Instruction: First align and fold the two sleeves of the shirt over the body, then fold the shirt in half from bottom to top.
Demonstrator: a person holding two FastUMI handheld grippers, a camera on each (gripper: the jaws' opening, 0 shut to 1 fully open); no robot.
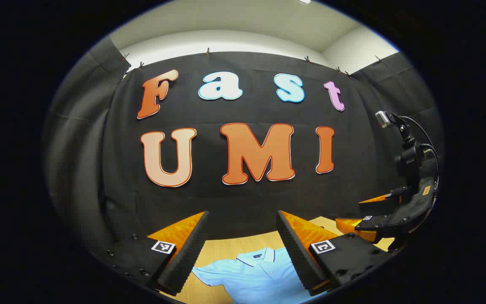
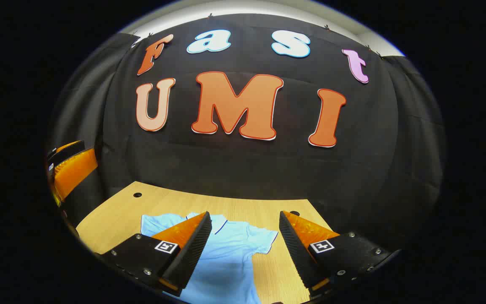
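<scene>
Hovering wide above the table (image 2: pixel 116 215), both grippers, left (image 1: pixel 243 247) and right (image 2: pixel 245 247), hold nothing; shirt (image 2: pixel 230 249) lies flat mid-table.

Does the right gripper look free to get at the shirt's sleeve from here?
Probably yes: the right gripper hangs open above the shirt, with the sleeve flat on the table and nothing between.

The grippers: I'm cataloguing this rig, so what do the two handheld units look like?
Each gripper, left and right, has two wedge-shaped fingers with ribbed inner faces, on black bolted blocks that each carry a small square black-and-white marker. Seen from the left gripper view, the right gripper's body is black, with a small camera on a stalk and black cables looping off it.
</scene>
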